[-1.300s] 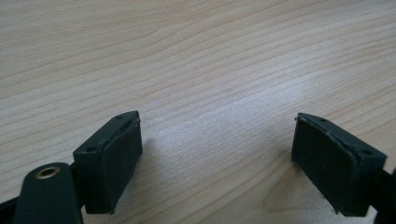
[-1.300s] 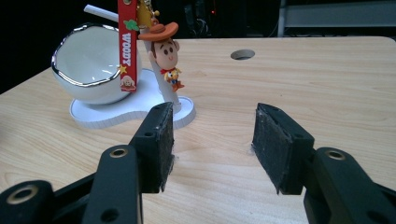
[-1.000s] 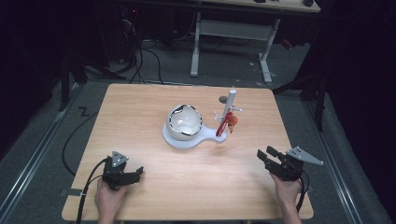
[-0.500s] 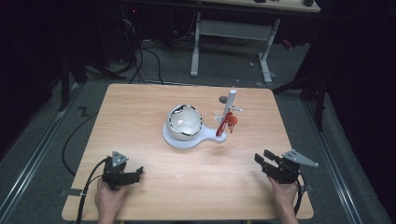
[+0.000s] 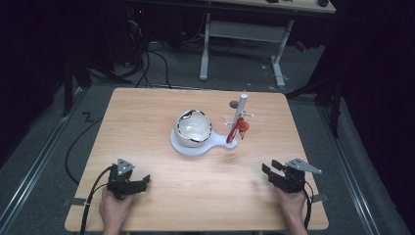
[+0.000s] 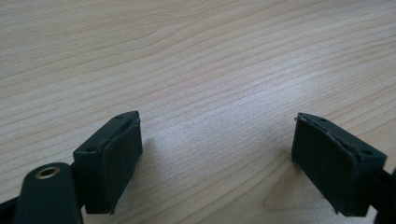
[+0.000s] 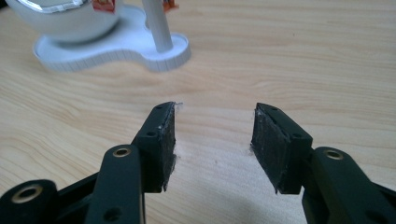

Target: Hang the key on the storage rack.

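Note:
A shiny silver bowl (image 5: 193, 128) sits on a white stand base (image 5: 195, 146) at the table's middle, also seen as the bowl (image 7: 65, 16) on its base (image 7: 116, 46) in the right gripper view. A white post (image 5: 240, 108) rises from the base with a red item (image 5: 237, 129) hanging on it. My left gripper (image 5: 139, 182) rests low at the near left, jaws wide apart over bare wood (image 6: 215, 154). My right gripper (image 5: 271, 171) sits near the front right, its jaws have just been closing a little, and nothing lies between them (image 7: 212, 140).
The wooden table (image 5: 147, 112) stands on grey floor. A white desk frame (image 5: 244, 34) and dark cables (image 5: 156, 58) lie beyond its far edge. A cable (image 5: 88, 200) trails from the left gripper off the near left corner.
The right gripper has come down and slightly leftward toward the table. The left gripper, bowl and stand have not moved.

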The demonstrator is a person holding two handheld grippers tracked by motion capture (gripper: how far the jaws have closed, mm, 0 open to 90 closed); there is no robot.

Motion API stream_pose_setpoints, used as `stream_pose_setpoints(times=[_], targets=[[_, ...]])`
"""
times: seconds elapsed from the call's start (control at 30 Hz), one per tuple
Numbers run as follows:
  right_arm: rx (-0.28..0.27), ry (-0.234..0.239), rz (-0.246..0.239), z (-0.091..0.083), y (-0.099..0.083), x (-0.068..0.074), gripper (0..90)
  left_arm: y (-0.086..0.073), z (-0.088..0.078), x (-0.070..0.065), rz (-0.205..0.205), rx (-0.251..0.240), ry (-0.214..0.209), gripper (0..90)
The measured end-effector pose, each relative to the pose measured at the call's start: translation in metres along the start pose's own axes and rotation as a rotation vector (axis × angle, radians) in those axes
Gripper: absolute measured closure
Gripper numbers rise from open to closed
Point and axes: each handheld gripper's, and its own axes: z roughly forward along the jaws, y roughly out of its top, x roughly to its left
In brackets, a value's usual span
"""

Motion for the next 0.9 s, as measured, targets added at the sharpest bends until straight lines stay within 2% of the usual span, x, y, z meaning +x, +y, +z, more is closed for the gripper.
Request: stream_pose_setpoints(times=[0.07,0.27,0.6,0.9], targets=[[0.027,-0.015,-0.027,0.006,-0.001,0.003,49.8,0.0,0.0,0.0,0.0,0.0,0.0,16.9],[0.054,-0.028,-0.049,0.016,-0.003,0.005,49.6,0.0,0.0,0.0,0.0,0.0,0.0,16.9],[0.094,-0.057,-0.06,0.026,-0.006,0.002,49.0,0.0,0.0,0.0,0.0,0.0,0.0,16.9],[0.15,-0.073,-0.044,0.033,-0.006,-0.002,48.2,0.0,0.0,0.0,0.0,0.0,0.0,16.9]])
